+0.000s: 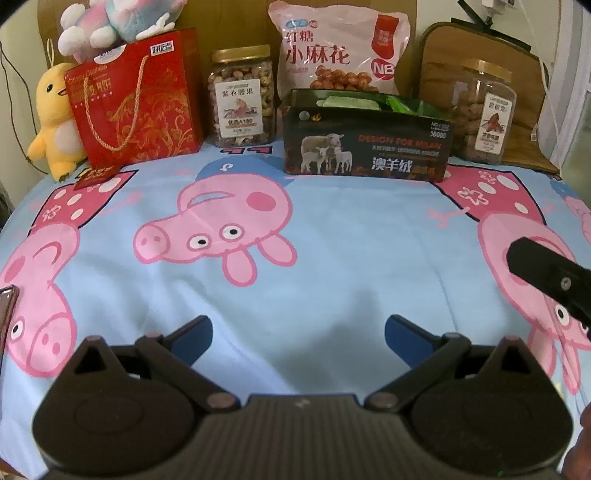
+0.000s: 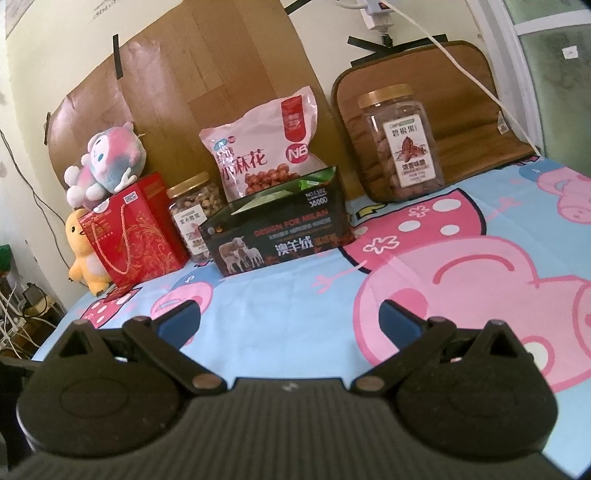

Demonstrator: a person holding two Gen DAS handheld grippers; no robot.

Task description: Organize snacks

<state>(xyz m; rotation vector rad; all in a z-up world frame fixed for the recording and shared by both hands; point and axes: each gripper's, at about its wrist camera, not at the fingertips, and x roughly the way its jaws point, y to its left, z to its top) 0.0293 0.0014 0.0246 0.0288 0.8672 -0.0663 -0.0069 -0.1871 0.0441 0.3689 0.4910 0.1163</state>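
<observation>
A dark open box (image 1: 365,147) (image 2: 277,236) with sheep printed on it stands at the back of the bed, green packets inside. Behind it leans a pink snack bag (image 1: 338,51) (image 2: 262,151). A nut jar (image 1: 242,96) (image 2: 194,218) stands left of the box and a pecan jar (image 1: 482,110) (image 2: 400,144) right of it. A red gift bag (image 1: 136,99) (image 2: 133,236) stands further left. My left gripper (image 1: 298,338) is open and empty over the sheet. My right gripper (image 2: 290,321) is open and empty; part of it (image 1: 550,277) shows at the right of the left wrist view.
The bed has a blue Peppa Pig sheet (image 1: 332,240) (image 2: 295,295). A yellow plush duck (image 1: 55,118) (image 2: 85,251) and a pink-blue plush (image 1: 118,26) (image 2: 107,166) sit by the gift bag. A brown cushion (image 1: 480,48) (image 2: 461,110) leans behind the pecan jar. Cables hang at the left (image 2: 14,321).
</observation>
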